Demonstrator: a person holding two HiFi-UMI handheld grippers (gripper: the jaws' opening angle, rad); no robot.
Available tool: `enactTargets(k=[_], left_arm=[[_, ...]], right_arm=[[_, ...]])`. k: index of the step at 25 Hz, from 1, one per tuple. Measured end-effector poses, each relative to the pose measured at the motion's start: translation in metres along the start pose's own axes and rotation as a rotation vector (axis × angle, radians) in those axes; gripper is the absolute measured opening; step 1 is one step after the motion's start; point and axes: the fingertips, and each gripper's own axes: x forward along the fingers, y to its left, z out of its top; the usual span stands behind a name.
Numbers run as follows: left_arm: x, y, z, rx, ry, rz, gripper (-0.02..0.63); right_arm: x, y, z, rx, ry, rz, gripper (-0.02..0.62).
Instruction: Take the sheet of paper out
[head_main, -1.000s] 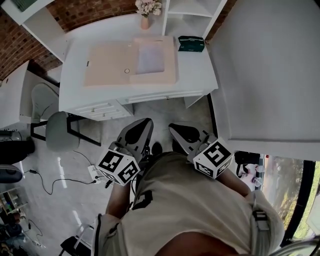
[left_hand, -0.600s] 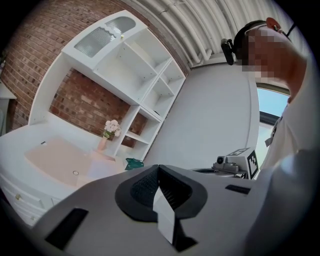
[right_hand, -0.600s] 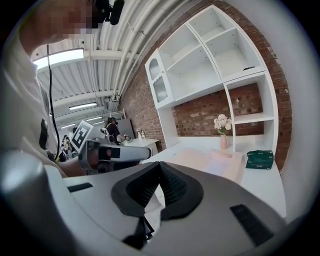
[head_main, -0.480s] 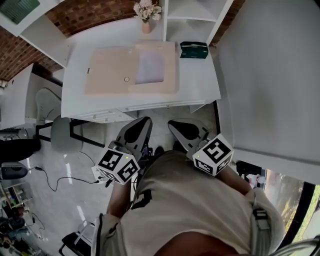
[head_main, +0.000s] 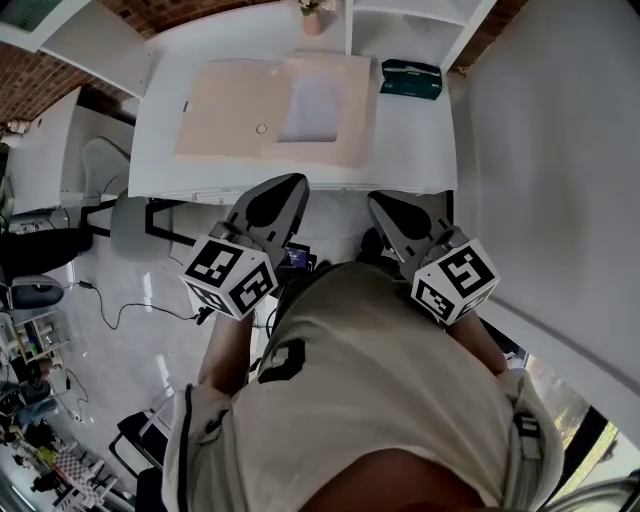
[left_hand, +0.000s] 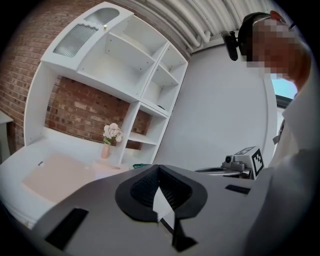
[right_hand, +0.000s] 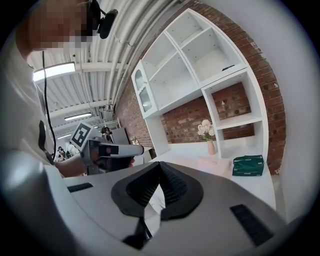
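at the far left a grey chair (head_main: 135, 228) stands by the white desk (head_main: 420, 140). the left gripper (head_main: 283, 192) is held low in front of the person, short of the desk edge. its jaws are pressed together with nothing between them, probably because there is nothing to hold yet. on the desk a beige folder (head_main: 222, 112) lies flat and open. the sheet of paper (head_main: 313, 100) rests in its right half, uncovered, so i think it can be pulled out easily. the right gripper (head_main: 390, 210) is beside the left, also pointing to the desk, its jaws closed on nothing. a green box (head_main: 411, 78) sits to the right of the folder, apart from it. likely 1 gripper will hold the folder down.
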Motion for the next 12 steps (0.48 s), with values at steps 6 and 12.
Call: enactTargets(k=[6,12], left_arm=[[0.003,0.011,0.001,0.004,0.05,0.033,0.017],[-0.006,0.026,-0.002,0.026,0.08,0.147,0.017]], right_arm=[[0.0,-0.015,0.002,-0.005,0.03,0.037,0.018],[-0.008,-0.036,0.0,0.014,0.052,0.063,0.018]])
